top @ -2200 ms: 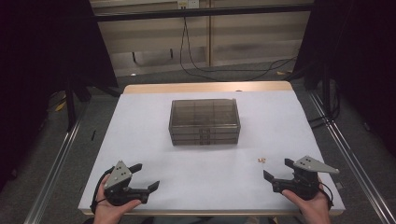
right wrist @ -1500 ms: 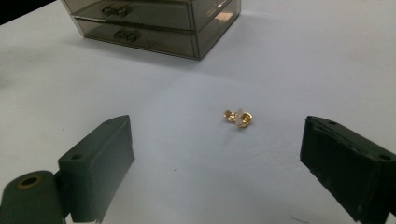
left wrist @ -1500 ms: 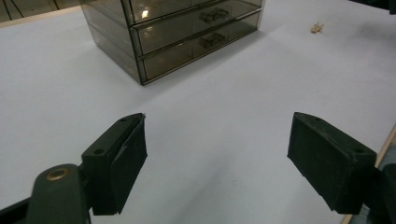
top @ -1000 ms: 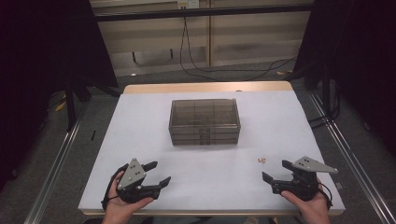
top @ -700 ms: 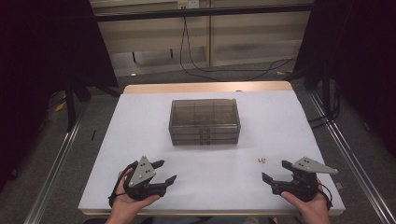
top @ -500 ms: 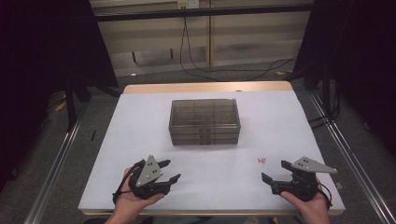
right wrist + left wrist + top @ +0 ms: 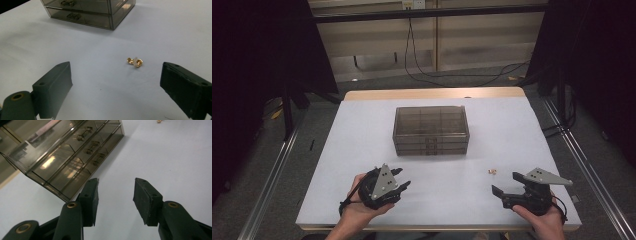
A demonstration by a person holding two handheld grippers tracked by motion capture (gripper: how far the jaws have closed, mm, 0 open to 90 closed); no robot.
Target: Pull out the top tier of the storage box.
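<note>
A smoky clear drawer box (image 7: 431, 130) sits in the middle of the white table top (image 7: 357, 135). A small gold piece (image 7: 492, 171) lies on the white surface, to the box's front right. My left gripper (image 7: 402, 178) is held near the front edge, left of centre, and points toward the box. In the left gripper view the jaws (image 7: 116, 188) are open with nothing between them and have just been closing; the box's drawer fronts (image 7: 72, 157) lie ahead to the left. My right gripper (image 7: 505, 182) is open wide at the front right, with the gold piece (image 7: 135, 62) ahead, between its jaws (image 7: 115, 77) and not touched.
Metal rails (image 7: 272, 175) run along both sides of the table on the floor. Black cables (image 7: 452, 75) trail across the floor behind the table. The wooden far edge (image 7: 432, 93) of the table shows past the white cover.
My left gripper has moved right and a little toward the box, and its jaws have narrowed. The right gripper, the box and the gold piece have stayed put.
</note>
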